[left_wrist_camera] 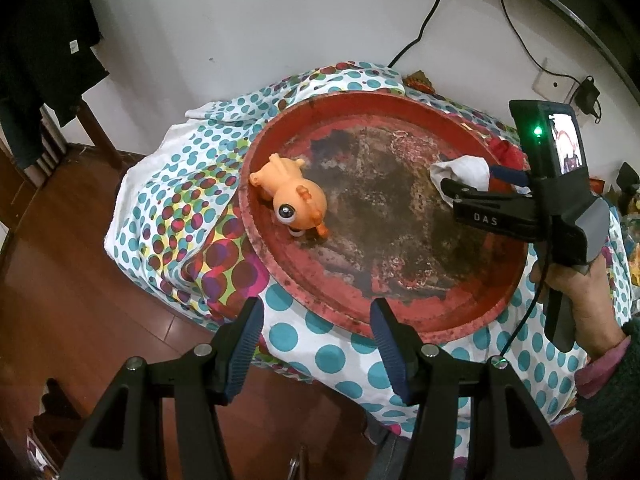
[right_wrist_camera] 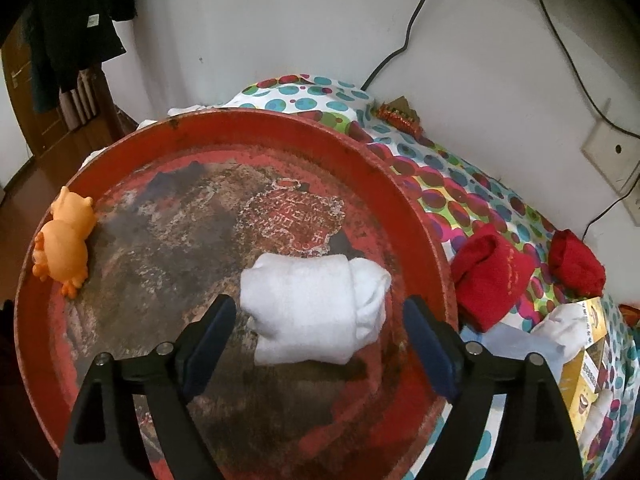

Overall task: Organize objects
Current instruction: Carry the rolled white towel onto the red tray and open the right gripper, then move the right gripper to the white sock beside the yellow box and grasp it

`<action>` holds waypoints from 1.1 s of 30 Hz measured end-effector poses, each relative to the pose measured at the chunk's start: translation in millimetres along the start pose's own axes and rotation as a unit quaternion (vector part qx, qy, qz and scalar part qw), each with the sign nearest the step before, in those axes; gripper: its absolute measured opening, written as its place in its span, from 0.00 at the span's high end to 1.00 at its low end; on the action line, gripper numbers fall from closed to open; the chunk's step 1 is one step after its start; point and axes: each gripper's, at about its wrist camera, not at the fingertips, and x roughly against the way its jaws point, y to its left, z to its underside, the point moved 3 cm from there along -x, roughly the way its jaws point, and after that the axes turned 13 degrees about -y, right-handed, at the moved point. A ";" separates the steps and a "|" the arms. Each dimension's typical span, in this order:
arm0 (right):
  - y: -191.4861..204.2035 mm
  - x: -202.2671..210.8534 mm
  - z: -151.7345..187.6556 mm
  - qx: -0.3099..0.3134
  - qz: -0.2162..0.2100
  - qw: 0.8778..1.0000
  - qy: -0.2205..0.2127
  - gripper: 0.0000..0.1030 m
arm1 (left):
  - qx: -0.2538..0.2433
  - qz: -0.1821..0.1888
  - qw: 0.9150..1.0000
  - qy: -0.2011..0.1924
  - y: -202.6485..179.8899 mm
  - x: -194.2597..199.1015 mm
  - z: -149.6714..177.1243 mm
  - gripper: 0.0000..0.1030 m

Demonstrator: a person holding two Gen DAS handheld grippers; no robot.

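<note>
A white wall (left_wrist_camera: 280, 20) with black cables (left_wrist_camera: 424, 24) stands behind a tabletop draped in a dotted cloth (left_wrist_camera: 180, 208), over a wood floor (left_wrist_camera: 60, 260); dark clothes (left_wrist_camera: 36, 40) hang at far left.

Left wrist view: the left tool (left_wrist_camera: 316, 340) hangs over the near edge of the cloth, its jaws standing apart with nothing between them. Just ahead of it lies a worn red tray (left_wrist_camera: 400, 312). An orange toy (left_wrist_camera: 290, 196) lies on the tray's left side, ahead and slightly left of the tool, touching the rim. Ahead and to the right, the right tool (left_wrist_camera: 468, 188) reaches in over the tray, held by a hand (left_wrist_camera: 576, 280) in a dark sleeve. A white sock (left_wrist_camera: 464, 170) lies at its tip, and something red (left_wrist_camera: 508, 152) shows behind it.

Right wrist view: the right tool (right_wrist_camera: 316, 332) is spread wide over the tray (right_wrist_camera: 240, 128). The sock (right_wrist_camera: 312, 308), rolled into a bundle, rests on the tray floor between and just ahead of the fingers (right_wrist_camera: 212, 328), and neither pad presses on it. The toy (right_wrist_camera: 66, 248) lies far to the left against the rim. To the right, off the tray on the cloth (right_wrist_camera: 460, 184), sit two red sock rolls (right_wrist_camera: 492, 276), one beyond the other. Nearer and to the right lie another white sock (right_wrist_camera: 560, 324) and a yellow box (right_wrist_camera: 588, 364).
</note>
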 end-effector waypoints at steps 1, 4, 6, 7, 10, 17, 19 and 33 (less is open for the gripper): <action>0.1 1.8 0.0 0.001 0.000 1.000 -0.001 0.18 | 0.000 0.001 1.000 0.001 -0.2 -0.4 0.2 0.45; -1.9 9.1 0.0 -0.006 0.004 1.000 -0.004 0.15 | -0.002 0.001 1.000 0.004 -2.3 -1.2 1.7 0.45; -3.3 15.5 -0.3 -0.008 0.004 1.000 -0.008 0.14 | -0.004 0.001 1.000 0.006 -4.3 -2.1 2.5 0.45; -3.9 19.4 -0.4 -0.009 0.004 1.000 -0.012 0.13 | -0.004 0.002 1.000 0.007 -5.2 -2.4 2.8 0.45; -6.3 27.7 0.1 -0.005 0.011 1.000 -0.017 0.11 | -0.006 0.003 1.000 0.009 -8.1 -2.2 3.4 0.45; -19.9 47.7 3.2 -0.008 0.018 0.999 -0.026 0.08 | -0.017 0.009 1.000 0.011 -19.0 -2.2 7.1 0.45; -26.1 55.3 5.0 -0.013 0.020 0.999 -0.033 0.06 | -0.021 0.011 1.000 0.014 -22.3 -3.8 9.3 0.45; -115.1 110.3 50.8 -0.090 0.076 0.991 -0.054 0.05 | -0.046 0.022 0.998 0.026 -44.9 -10.0 18.4 0.45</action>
